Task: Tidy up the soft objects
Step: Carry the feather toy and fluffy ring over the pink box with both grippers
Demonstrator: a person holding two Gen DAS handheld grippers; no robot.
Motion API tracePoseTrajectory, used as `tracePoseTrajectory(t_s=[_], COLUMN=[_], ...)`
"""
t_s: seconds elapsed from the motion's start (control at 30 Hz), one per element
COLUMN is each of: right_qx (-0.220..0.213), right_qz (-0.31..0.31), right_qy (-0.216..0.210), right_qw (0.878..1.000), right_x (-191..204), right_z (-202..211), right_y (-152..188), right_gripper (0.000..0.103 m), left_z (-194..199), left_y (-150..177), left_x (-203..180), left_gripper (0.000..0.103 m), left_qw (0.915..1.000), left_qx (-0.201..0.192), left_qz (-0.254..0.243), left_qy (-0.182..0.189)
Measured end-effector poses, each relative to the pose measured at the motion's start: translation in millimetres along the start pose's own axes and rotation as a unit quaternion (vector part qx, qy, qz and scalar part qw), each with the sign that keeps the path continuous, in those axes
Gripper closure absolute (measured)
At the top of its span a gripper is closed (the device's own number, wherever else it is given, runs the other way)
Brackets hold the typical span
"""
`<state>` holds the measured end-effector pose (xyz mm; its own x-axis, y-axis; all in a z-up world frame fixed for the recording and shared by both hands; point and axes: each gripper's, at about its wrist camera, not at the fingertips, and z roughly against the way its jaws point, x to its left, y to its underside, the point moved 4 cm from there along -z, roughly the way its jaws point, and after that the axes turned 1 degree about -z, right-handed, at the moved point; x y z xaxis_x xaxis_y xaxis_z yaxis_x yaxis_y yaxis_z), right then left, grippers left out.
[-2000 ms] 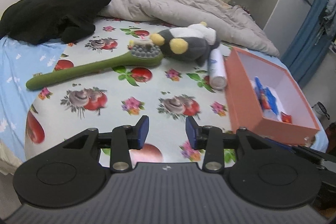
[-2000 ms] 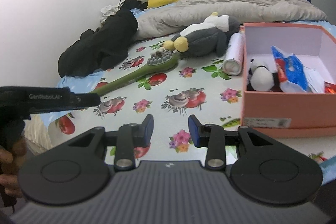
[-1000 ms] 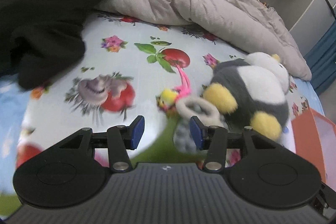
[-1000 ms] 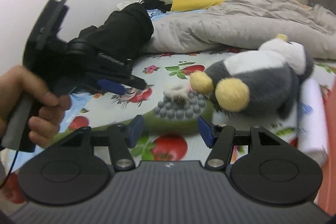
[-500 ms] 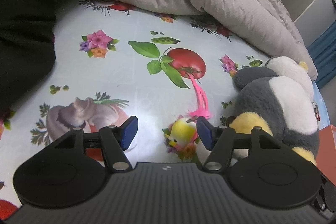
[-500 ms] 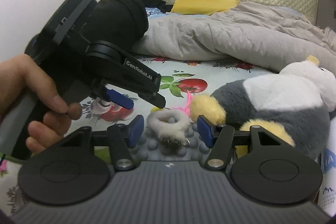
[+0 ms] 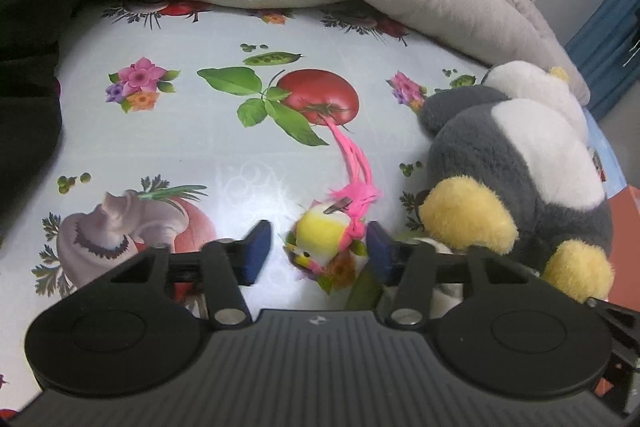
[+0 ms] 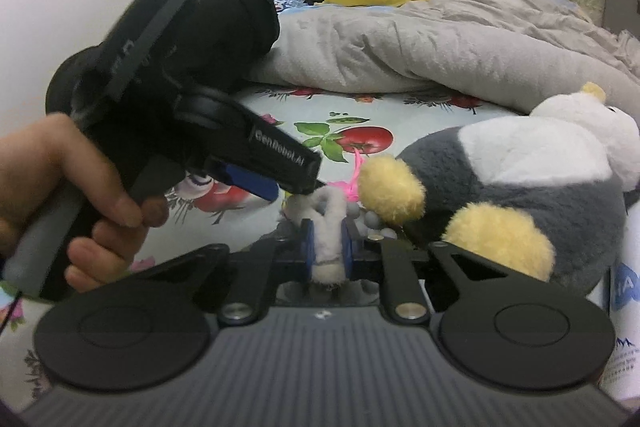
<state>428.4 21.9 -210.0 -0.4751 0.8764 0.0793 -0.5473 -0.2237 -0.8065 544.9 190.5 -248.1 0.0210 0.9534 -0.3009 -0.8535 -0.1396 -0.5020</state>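
Two grippers work beside the plush penguin [image 7: 516, 163] on the fruit-print bedsheet [image 7: 192, 131]. Right gripper [image 8: 327, 247] is closing, pinching a fluffy white ring [image 8: 330, 223]. Left gripper [image 7: 318, 247] is closing around a yellow feathered bird toy [image 7: 320, 235], pads not yet touching.

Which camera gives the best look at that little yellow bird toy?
The left wrist view: the bird toy lies whole between the closing left gripper's blue fingers. The right wrist view shows only its pink feather.

penguin plush [image 7: 516, 163] – grey, white, yellow feet, on its side on the bed sheet [image 7: 192, 147] | yellow chick toy [image 7: 320, 239] – pink feathers, just left of penguin | white fuzzy ring [image 8: 330, 227] – upright, beside penguin's foot
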Motion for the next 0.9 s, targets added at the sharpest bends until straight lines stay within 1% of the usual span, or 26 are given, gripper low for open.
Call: tracePoseTrajectory(t_s=[0.03, 0.1, 0.2, 0.3, 0.43, 0.53, 0.6, 0.63, 0.77, 0.9], right_qx=[0.0, 0.002, 0.003, 0.006, 0.008, 0.008, 0.008, 0.007, 0.004, -0.002], right_qz=[-0.005, -0.008, -0.009, -0.014, -0.025, -0.033, -0.037, -0.04, -0.04, -0.042], right_qy=[-0.001, 0.001, 0.007, 0.011, 0.015, 0.015, 0.019, 0.018, 0.025, 0.035], right_qw=[1.0, 1.0, 1.0, 1.0, 1.0, 0.999, 0.999, 0.999, 0.999, 0.999], right_x=[-1.1, -3.0, -6.5, -10.1, -15.1, -16.9, -17.7, -17.6, -17.3, -20.4], right_z=[2.0, 5.8, 11.1, 18.8, 31.0, 43.5, 53.6, 59.2, 82.9, 107.8], right_y=[-0.3, -0.7, -0.3, 3.4, 6.8, 8.7, 10.3, 10.9, 13.6, 14.0], right_gripper=[0.086, 0.086, 0.086, 0.086, 0.086, 0.086, 0.086, 0.086, 0.086, 0.086], left_z=[-0.4, -1.8, 2.2, 13.1, 33.3, 50.7, 62.3, 68.1, 91.5, 112.4], left_y=[0.2, 1.6, 3.9, 5.0, 10.3, 20.3, 29.5, 33.4, 51.2, 68.8], left_x=[-0.6, -2.6, -9.2, -17.5, -27.7, -37.9, -46.0, -50.7, -70.0, -86.0], left_gripper=[0.062, 0.063, 0.066, 0.067, 0.067, 0.067, 0.067, 0.067, 0.067, 0.067], left_qw=[1.0, 1.0, 0.9998, 0.9994, 0.9984, 0.998, 0.9969, 0.9966, 0.9965, 0.9972], left_qx=[0.0, 0.002, -0.009, -0.019, -0.03, -0.033, -0.031, -0.033, -0.038, -0.043], left_qz=[0.0, -0.002, -0.012, -0.019, -0.026, -0.027, -0.028, -0.031, -0.032, -0.024], left_qy=[-0.001, -0.001, -0.014, -0.02, -0.04, -0.047, -0.066, -0.069, -0.067, -0.056])
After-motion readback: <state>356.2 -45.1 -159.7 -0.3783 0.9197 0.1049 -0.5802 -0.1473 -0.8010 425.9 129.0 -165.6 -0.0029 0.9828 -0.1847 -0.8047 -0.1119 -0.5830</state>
